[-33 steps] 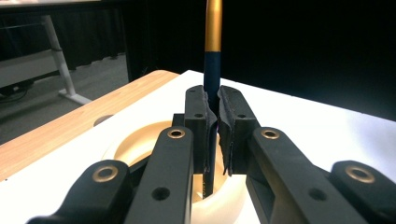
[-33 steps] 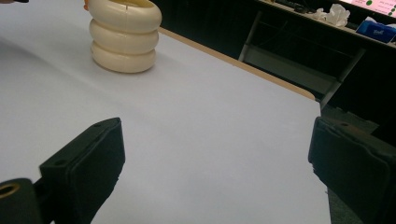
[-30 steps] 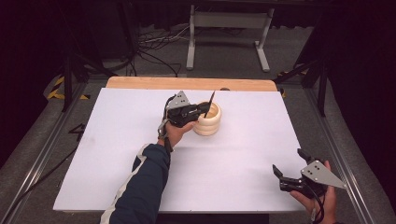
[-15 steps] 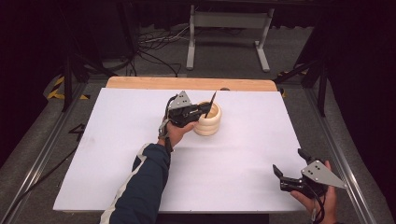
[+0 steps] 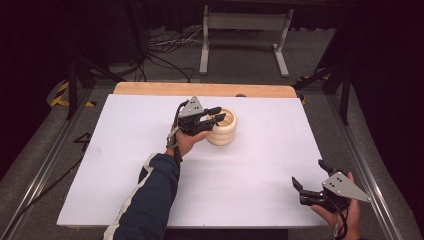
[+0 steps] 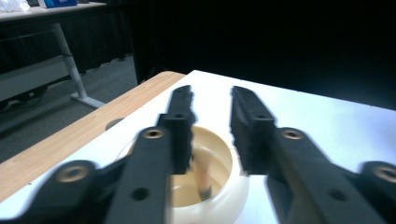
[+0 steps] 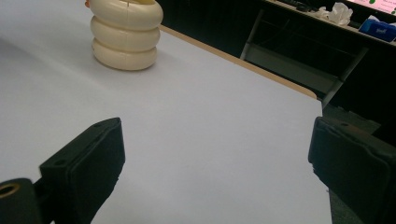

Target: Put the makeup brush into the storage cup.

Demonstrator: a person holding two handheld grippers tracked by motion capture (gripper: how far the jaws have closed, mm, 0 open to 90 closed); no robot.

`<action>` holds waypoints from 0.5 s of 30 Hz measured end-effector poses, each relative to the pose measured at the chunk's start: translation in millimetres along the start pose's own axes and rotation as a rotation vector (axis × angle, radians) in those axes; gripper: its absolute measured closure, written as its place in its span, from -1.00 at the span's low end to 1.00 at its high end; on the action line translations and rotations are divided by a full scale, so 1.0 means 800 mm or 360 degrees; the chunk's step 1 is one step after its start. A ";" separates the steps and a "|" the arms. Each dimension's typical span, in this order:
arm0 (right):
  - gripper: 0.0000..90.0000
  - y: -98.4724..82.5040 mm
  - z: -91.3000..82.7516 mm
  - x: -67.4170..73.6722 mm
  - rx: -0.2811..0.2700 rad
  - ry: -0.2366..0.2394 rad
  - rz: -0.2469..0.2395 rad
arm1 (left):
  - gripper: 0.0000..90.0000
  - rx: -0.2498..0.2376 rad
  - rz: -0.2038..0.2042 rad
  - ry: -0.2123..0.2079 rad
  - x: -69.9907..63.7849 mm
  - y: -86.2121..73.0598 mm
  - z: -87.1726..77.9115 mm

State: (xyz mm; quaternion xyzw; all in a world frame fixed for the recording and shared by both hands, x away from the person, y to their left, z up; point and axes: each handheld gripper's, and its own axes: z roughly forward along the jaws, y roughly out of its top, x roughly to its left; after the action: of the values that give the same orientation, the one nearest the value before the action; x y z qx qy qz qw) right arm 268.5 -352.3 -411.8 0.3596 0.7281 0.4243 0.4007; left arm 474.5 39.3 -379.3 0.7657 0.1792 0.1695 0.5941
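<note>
- A cream ribbed pot [image 5: 222, 127], shaped like three stacked rings, stands upright on the white table [image 5: 125, 165], toward its far edge and near the middle of its width.
- The left hand-held gripper [image 5: 216, 113] hangs at the near-left rim of the ribbed pot, with its black jaws reaching over the opening.
- In the left gripper view the left hand-held gripper [image 6: 212, 133] has its jaws a little apart, with a clear gap between them and nothing pinched; the pot's hollow lies right beneath that gap.
- A blurred thin tan object [image 6: 203, 179] stands inside the ribbed pot; what it is cannot be told.
- The left hand [image 5: 189, 141] grips the tool from the side of the pot nearer the person, on a forearm in a dark blue sleeve [image 5: 150, 200].
- The right hand-held gripper [image 5: 309, 174] sits well apart from the ribbed pot, at the near right corner of the table, jaws spread wide and empty.
- A bare wooden strip [image 5: 200, 89] runs along the table edge just beyond the pot.
</note>
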 end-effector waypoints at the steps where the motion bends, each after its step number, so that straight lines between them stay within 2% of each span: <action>1: -0.90 0.000 0.000 0.000 -0.0002 -0.0001 0.0005 | 0.42 -0.0001 0.0012 0.0015 -0.001 0.002 -0.003; 4: -0.90 0.000 0.000 0.000 -0.0003 0.0002 0.0000 | 0.31 -0.0010 0.0026 0.0018 -0.002 0.005 -0.009; 5: -0.90 0.001 0.000 0.001 -0.0003 0.0001 -0.0004 | 0.28 -0.0007 0.0060 0.0026 -0.003 0.009 -0.014; 10: -0.90 0.000 0.001 0.001 0.0004 0.0003 -0.0004 | 0.17 -0.0010 0.0111 0.0035 -0.008 0.017 -0.023; 12: -0.90 0.000 0.001 0.001 0.0004 0.0006 -0.0007 | -0.01 -0.0014 0.0119 0.0038 -0.010 0.021 -0.029; 15: -0.90 0.000 0.001 0.001 0.0006 0.0007 -0.0008 | -0.14 -0.0018 0.0150 0.0049 -0.014 0.025 -0.037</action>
State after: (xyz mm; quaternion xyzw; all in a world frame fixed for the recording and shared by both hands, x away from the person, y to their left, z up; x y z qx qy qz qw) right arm 269.0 -351.3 -412.3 0.3577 0.7306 0.4227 0.3994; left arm 452.2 54.8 -353.0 0.7672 0.1510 0.2100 0.5870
